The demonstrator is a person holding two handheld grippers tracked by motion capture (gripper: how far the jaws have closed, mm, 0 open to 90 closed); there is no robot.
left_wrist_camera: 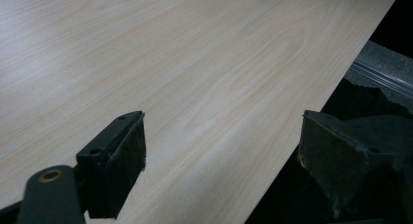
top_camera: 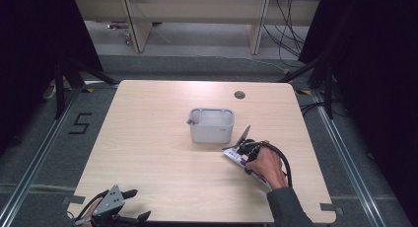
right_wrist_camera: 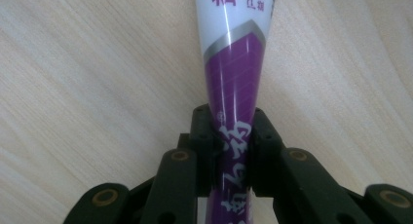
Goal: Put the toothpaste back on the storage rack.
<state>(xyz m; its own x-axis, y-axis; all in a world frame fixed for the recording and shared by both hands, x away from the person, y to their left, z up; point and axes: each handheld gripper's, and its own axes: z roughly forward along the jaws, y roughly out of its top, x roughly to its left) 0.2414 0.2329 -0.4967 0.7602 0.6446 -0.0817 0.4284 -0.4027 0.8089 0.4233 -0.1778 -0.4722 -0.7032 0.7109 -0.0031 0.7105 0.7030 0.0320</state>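
Light wood table (top_camera: 162, 153); grey bin (top_camera: 211, 125) at centre, purple-white tube (top_camera: 245, 167) lying right-front

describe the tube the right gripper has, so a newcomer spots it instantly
Start at the light wooden table and find the grey plastic bin near its middle. Just right and nearer the person, the right hand-held gripper is shut on a white-and-purple plastic tube. It is the scene's sole purple item, printed with characters.
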